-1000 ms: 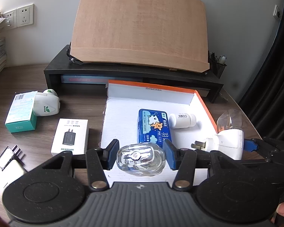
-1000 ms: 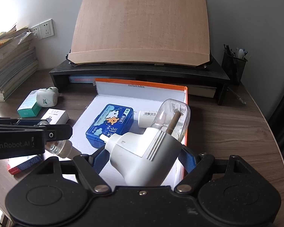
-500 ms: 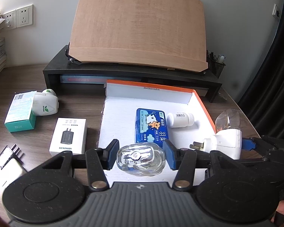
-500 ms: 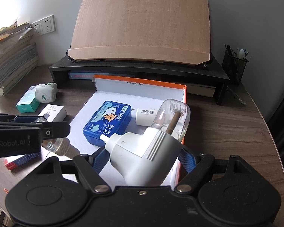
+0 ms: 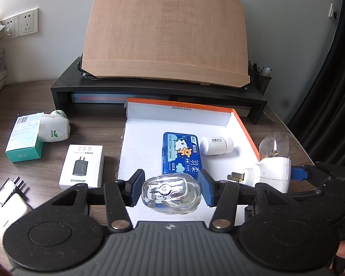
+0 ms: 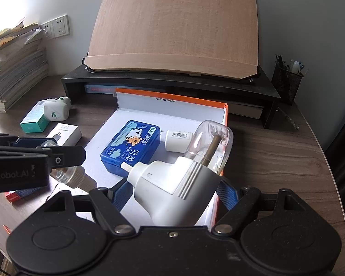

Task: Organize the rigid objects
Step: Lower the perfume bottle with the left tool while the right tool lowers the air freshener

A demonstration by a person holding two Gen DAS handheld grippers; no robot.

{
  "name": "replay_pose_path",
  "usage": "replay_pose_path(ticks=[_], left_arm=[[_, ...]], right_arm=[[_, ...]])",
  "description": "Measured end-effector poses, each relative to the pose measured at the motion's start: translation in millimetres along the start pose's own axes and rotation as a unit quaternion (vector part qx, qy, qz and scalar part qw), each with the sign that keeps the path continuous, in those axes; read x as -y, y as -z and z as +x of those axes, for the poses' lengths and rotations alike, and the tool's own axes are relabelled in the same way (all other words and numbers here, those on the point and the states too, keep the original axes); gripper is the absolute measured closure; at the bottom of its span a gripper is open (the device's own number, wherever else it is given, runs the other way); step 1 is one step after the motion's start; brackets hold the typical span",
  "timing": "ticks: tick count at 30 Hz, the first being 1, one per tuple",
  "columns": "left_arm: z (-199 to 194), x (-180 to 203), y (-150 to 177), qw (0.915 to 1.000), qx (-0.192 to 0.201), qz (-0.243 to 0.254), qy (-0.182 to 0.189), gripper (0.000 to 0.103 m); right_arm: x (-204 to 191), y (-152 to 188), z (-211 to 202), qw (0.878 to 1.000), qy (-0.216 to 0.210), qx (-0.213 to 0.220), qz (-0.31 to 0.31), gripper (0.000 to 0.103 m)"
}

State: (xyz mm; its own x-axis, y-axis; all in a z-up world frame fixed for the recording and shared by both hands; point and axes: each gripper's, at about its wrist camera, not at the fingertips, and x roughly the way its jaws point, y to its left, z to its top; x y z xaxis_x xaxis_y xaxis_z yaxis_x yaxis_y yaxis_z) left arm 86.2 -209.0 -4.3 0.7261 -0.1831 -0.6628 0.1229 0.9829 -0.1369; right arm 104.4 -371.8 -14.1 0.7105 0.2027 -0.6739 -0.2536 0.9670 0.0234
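fingers [image 5: 135, 189] clamp clear bottle [image 5: 171, 194]; right pair [image 6: 117, 194] clamps plug-in vaporizer [image 6: 177, 188].

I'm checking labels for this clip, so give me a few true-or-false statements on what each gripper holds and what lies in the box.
1. The left gripper is shut on the clear bottle. True.
2. The right gripper is open and holds nothing. False: it is shut on the white plug-in vaporizer.
3. The blue case lies inside the orange-edged box. True.
4. The white pill bottle stands upright. False: it lies on its side beside the blue case.
5. The charger box is inside the orange-edged box. False: it lies on the table.
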Motion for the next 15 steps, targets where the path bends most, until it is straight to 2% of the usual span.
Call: replay_pose_path(ticks=[15], left_arm=[[-1.9,1.6,1.5,1.0000,0.001,-0.001,0.002,0.051]], right_arm=[[-2.1,0.9,0.2,1.000,0.003,-0.003,-0.011,0.009]])
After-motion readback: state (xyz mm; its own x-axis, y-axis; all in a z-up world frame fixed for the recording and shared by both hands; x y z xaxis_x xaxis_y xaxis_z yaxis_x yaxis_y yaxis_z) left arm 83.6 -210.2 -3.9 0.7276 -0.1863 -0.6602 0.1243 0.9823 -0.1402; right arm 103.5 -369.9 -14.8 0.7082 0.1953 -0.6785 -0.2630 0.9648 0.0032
